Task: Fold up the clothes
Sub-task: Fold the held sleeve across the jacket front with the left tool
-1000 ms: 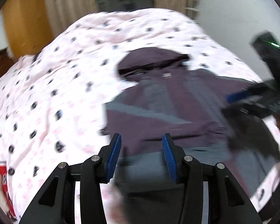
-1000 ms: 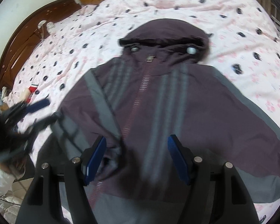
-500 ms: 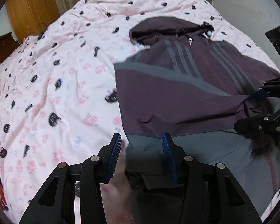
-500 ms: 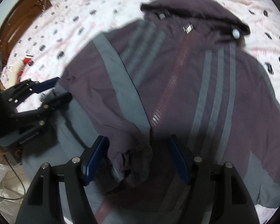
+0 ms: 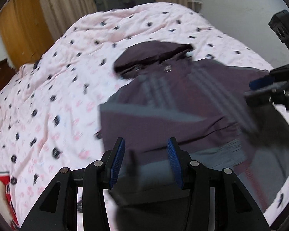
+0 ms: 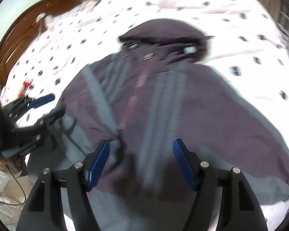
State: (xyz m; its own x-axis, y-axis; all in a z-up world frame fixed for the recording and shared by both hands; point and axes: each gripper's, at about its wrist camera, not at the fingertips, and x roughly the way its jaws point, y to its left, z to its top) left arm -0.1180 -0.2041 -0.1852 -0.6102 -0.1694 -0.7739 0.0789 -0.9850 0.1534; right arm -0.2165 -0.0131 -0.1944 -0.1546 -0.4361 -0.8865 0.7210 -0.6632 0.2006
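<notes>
A dark purple hooded jacket with grey stripes and grey panels lies face up on the bed, hood at the far end; one sleeve is folded across its front. My left gripper hangs open over the jacket's near left hem, nothing between its blue pads. My right gripper stands open above the lower middle of the jacket, empty. Each gripper shows in the other's view: the right gripper at the jacket's right side, the left gripper at its left edge. Both views are motion-blurred.
A pink bedspread with dark spots covers the bed. A red item lies at the near left bed edge. A wooden wardrobe and curtains stand behind; a dark headboard is at left.
Both grippers have lifted and pulled back from the jacket, staying open. The views tilted up, showing more of the bed and room. The jacket lies as it did.
</notes>
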